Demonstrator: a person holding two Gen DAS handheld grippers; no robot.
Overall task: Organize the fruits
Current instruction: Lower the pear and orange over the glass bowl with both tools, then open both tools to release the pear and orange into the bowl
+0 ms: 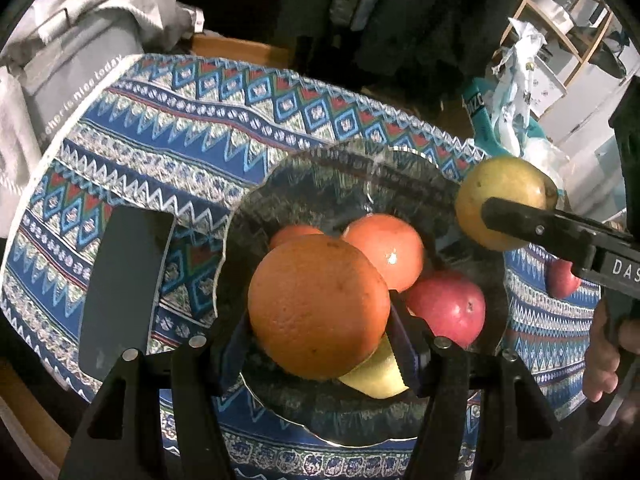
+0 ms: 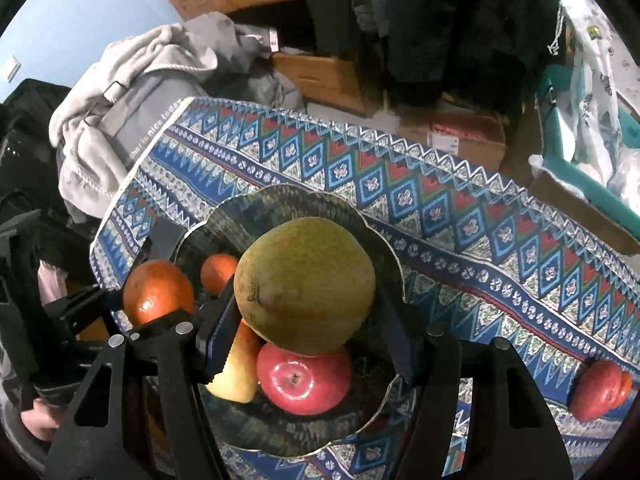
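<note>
White lettering "is nice today", its start cut off, along the edge of the grey bag (image 2: 136,120) beside the table; "DAS", cut by the frame, on the right gripper (image 1: 516,220); partly legible letters on a teal package (image 1: 480,116).

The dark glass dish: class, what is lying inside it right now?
Inside the dark glass dish lie a red apple, a yellow fruit, partly hidden, and two orange-coloured fruits. The held orange and held pear cover the rest.

Left gripper (image 1: 320,340) black with blue pads; silver screws; right gripper (image 2: 308,332) alike
</note>
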